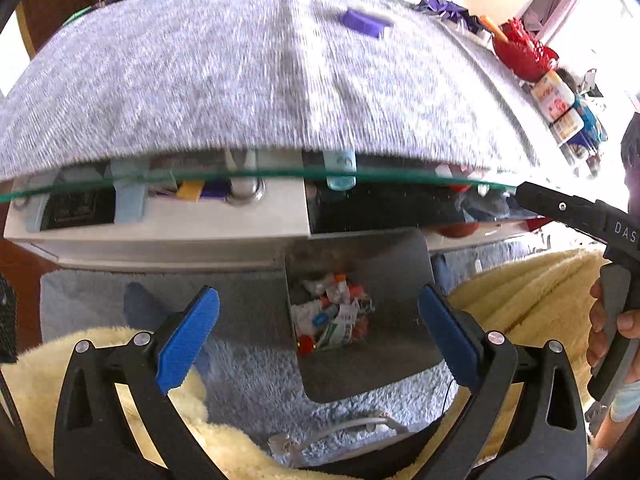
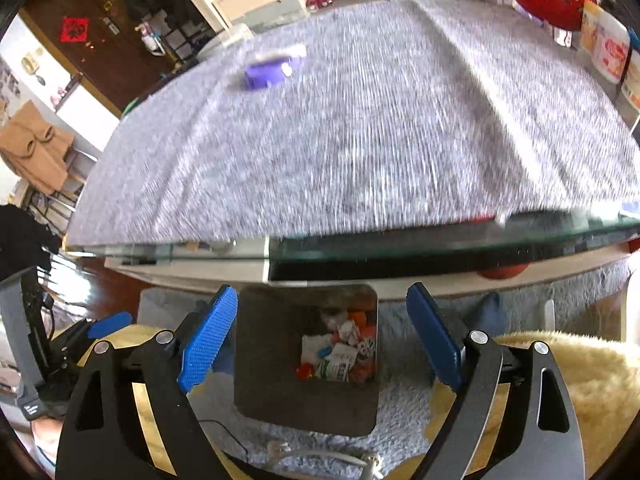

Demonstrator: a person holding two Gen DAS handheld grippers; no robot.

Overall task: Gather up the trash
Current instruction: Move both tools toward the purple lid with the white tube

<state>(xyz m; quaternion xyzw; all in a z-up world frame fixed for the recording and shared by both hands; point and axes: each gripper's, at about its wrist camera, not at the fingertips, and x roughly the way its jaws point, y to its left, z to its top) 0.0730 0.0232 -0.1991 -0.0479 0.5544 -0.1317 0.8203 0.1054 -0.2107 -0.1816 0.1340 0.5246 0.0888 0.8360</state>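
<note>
A grey square trash bin (image 1: 400,280) stands on the floor below the table's front edge, with several crumpled wrappers (image 1: 332,316) inside. It also shows in the right wrist view (image 2: 272,340) with the wrappers (image 2: 340,352) in it. My left gripper (image 1: 320,336) is open and empty, hovering above the bin. My right gripper (image 2: 320,340) is open and empty, also above the bin. A purple and white piece of trash (image 1: 366,23) lies far back on the grey table mat (image 1: 200,80); it also shows in the right wrist view (image 2: 272,70), blurred.
The glass table edge (image 1: 280,174) overhangs a white shelf (image 1: 160,220) holding small items. A red basket (image 1: 520,52) and food tubs (image 1: 560,108) stand at the table's right. A cream fleece (image 1: 540,280) and a grey rug (image 1: 248,380) lie below. A white cable (image 1: 340,428) lies on the rug.
</note>
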